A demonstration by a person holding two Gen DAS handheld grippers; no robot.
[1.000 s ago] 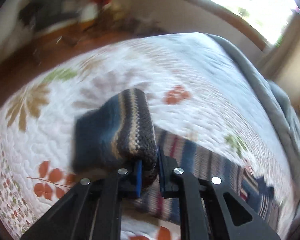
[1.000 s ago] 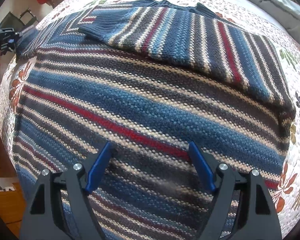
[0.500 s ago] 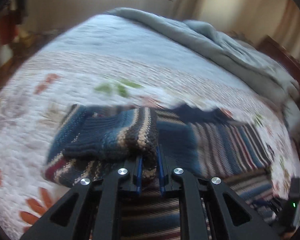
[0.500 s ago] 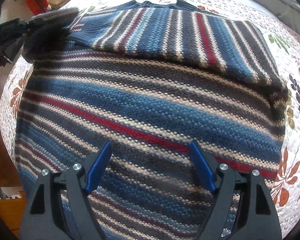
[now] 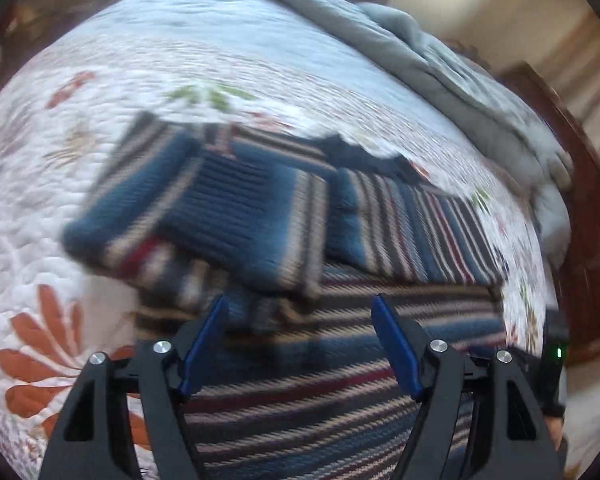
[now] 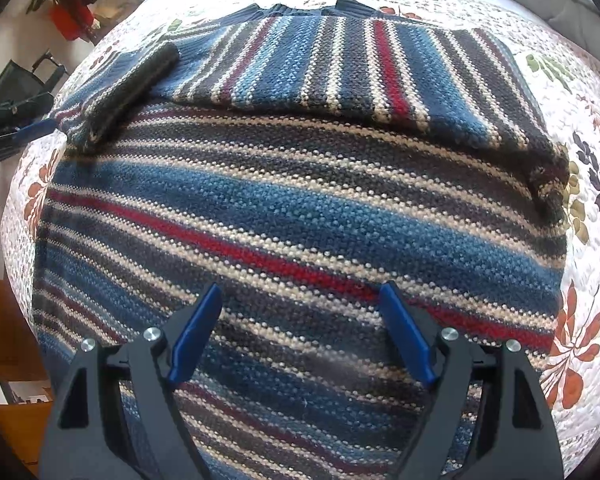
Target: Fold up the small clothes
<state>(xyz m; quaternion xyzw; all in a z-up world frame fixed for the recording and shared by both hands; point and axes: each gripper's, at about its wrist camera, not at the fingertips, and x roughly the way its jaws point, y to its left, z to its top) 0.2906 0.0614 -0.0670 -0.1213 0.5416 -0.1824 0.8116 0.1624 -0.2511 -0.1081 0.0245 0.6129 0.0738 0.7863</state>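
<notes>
Sweater (image 6: 300,208), striped in blue, red, cream and charcoal, lies flat on the floral quilt (image 6: 588,264) of the bed; its right sleeve (image 6: 380,76) is folded across the chest, and its left sleeve (image 5: 236,216) lies doubled over the shoulder with the dark ribbed cuff (image 6: 136,80) resting on top. My left gripper (image 5: 300,312) hangs just above the sweater near that cuff, tilted down toward the knit; its blue fingers (image 5: 208,332) stand wide apart and hold nothing; the picture from this side is blurred, so I cannot tell whether the tips touch the wool. My right gripper (image 6: 300,300) hovers low over the lower body of the sweater, pointing along it toward the collar (image 6: 300,10); its fingers (image 6: 408,332) are likewise spread wide and empty, with the striped cloth showing between them. From the right wrist view my left gripper shows at the far left edge, beside the sleeve fold. A grey blanket (image 5: 440,64) lies bunched along the far side of the bed, against the wooden bed frame (image 5: 592,208).
</notes>
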